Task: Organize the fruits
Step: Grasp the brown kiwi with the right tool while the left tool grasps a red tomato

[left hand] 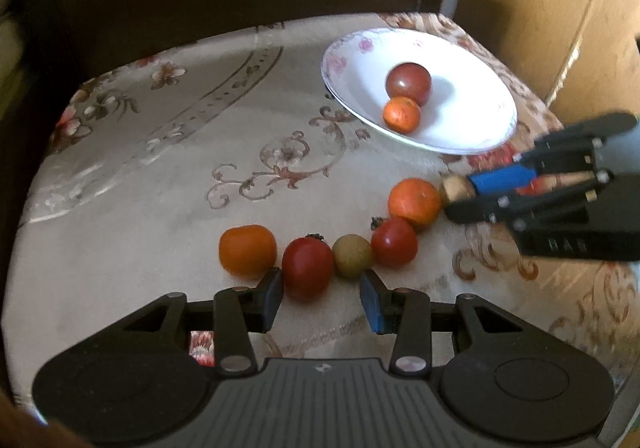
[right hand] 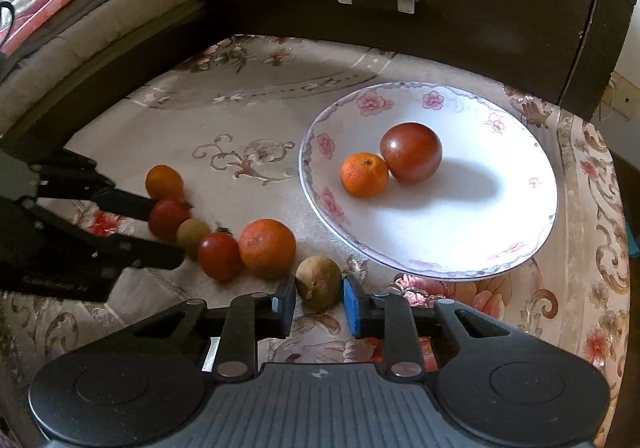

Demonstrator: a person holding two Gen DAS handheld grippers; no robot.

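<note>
The right gripper (right hand: pixel 319 298) has its 2 blue-padded fingers set on either side of a small brown fruit (right hand: pixel 319 280), pads at or almost at its skin; whether they are already pressing I cannot tell, though it looks like the start of a grasp. That fruit lies on the flowered tablecloth (right hand: pixel 248 120), just beside a large orange (right hand: pixel 267 248) and close to the near rim of the white plate (right hand: pixel 432 264). The left gripper (left hand: pixel 321 298) is spread wide and empty, its pads flanking the near side of a red tomato (left hand: pixel 307 268), which touches a greenish-brown fruit (left hand: pixel 353 256); an orange tomato (left hand: pixel 247 250) sits to one side of it and a second red tomato (left hand: pixel 394 242) beyond. On the plate, a dark red tomato (right hand: pixel 411 157) and a small mandarin (right hand: pixel 364 174) already rest against each other, so 2 pieces look sorted and 6 remain in the row on the cloth. The brown fruit is probably light, round and fairly firm, so it may roll or squirt out of flat pads; holding it across its widest middle with modest pressure seems best. The tomatoes are likely softer and smooth-skinned, easily bruised, and want a gentler squeeze at the equator.
</note>
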